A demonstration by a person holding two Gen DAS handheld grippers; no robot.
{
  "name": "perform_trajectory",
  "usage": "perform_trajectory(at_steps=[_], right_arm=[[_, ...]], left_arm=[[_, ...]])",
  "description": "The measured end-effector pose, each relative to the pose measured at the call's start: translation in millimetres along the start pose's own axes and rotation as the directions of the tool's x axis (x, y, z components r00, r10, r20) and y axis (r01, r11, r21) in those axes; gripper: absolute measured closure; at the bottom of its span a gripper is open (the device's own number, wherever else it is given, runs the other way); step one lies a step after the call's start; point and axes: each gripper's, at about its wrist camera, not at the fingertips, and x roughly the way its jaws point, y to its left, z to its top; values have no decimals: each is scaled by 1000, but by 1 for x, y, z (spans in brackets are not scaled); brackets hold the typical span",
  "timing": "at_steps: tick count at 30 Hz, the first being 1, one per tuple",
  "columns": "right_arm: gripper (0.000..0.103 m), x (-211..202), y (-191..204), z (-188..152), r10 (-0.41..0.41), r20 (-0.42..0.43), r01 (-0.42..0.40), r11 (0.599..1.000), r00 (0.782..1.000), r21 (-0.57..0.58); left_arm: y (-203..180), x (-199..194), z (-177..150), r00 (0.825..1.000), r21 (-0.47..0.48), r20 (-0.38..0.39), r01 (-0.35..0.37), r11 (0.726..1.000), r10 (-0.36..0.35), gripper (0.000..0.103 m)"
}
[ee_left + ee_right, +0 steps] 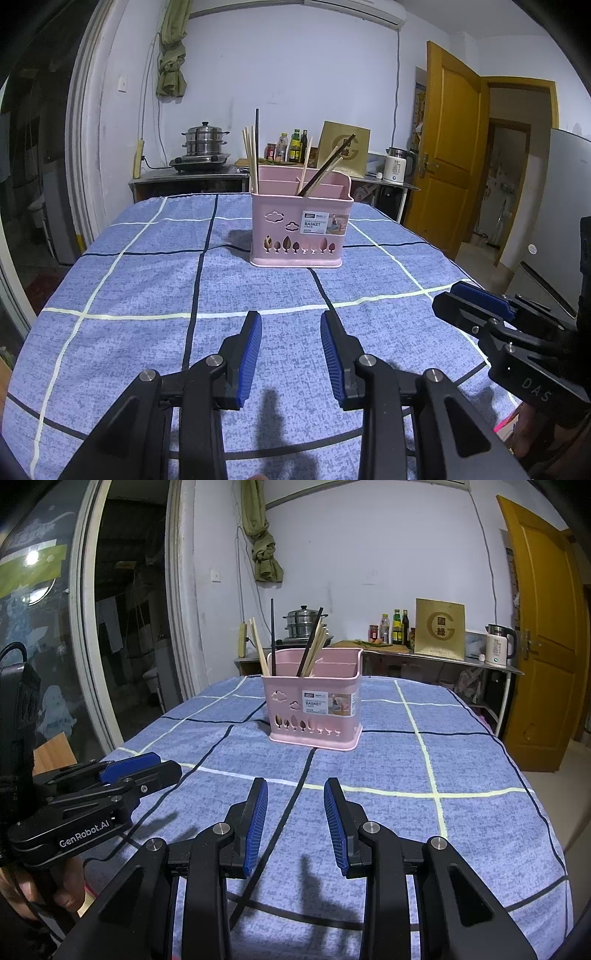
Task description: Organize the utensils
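basket (301, 225) stood dead ahead of left claw (291, 325) | chopsticks (251, 155) upright | right claw (295, 794) similarly near | both released, empty

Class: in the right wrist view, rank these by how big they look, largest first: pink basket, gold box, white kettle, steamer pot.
1. Pink basket, though it is nearest the camera.
2. Gold box.
3. Steamer pot and white kettle look too alike to rank; chopsticks partly hide the pot.
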Motion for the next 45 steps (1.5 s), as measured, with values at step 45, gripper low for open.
perform_trajectory(at_steps=[45], right_arm=[[70,0,0,-3,-1,-9,1,1000,1000,0]], left_arm=[[-3,-3,-4,1000,4,-1,16,1000,-16,70]])
